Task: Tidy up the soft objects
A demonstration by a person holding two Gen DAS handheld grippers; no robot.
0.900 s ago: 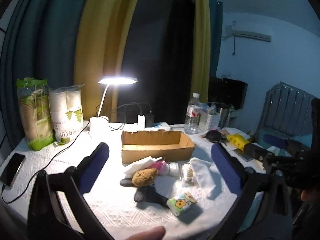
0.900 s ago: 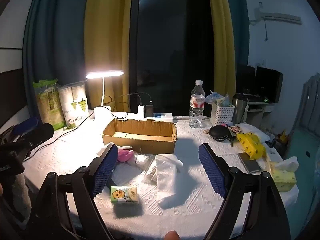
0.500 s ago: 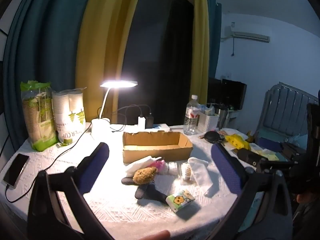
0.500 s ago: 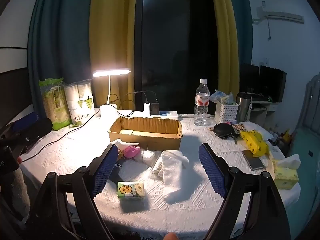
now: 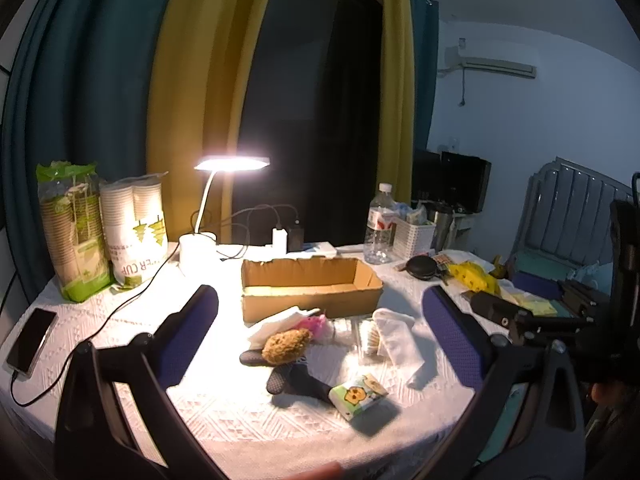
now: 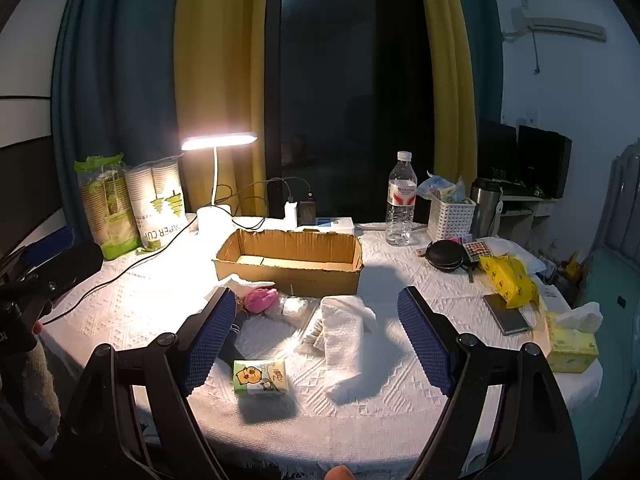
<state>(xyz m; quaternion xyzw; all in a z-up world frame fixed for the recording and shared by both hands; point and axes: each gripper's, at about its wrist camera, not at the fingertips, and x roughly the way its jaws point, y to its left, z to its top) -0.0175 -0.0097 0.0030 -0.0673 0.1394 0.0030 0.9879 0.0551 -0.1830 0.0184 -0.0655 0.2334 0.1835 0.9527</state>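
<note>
Both grippers hang above the near edge of the round table (image 6: 400, 432) with their fingers spread wide and nothing between them. The left gripper (image 5: 320, 320) frames the middle of the left wrist view; the right gripper (image 6: 316, 332) does the same in the right wrist view.

One open cardboard box (image 6: 290, 260) sits at the centre of the table, and it looks empty from here. The soft things lie in a loose pile just in front of it, in the lower middle of both views. I count one brown furry toy (image 5: 286, 346), one pink fluffy item (image 6: 261, 300) touching the box's front side, one white folded cloth (image 6: 348, 328) to the right of the pile, one dark sock-like piece (image 5: 296, 380) under the brown toy, and one small tissue pack (image 6: 260, 376) with a cartoon face nearest the table edge. A crumpled white tissue (image 5: 280, 320) lies behind the brown toy.

At the left of each view stand two sleeves of paper cups (image 6: 132, 204), side by side. One lit desk lamp (image 6: 218, 142) stands behind the box. One water bottle (image 6: 401, 200) stands at upper right of centre, beside one white basket (image 6: 450, 220). Two phones are out: one phone (image 5: 30, 340) at the left edge, another phone (image 6: 506, 314) on the right, near a yellow tissue box (image 6: 572, 346).
</note>
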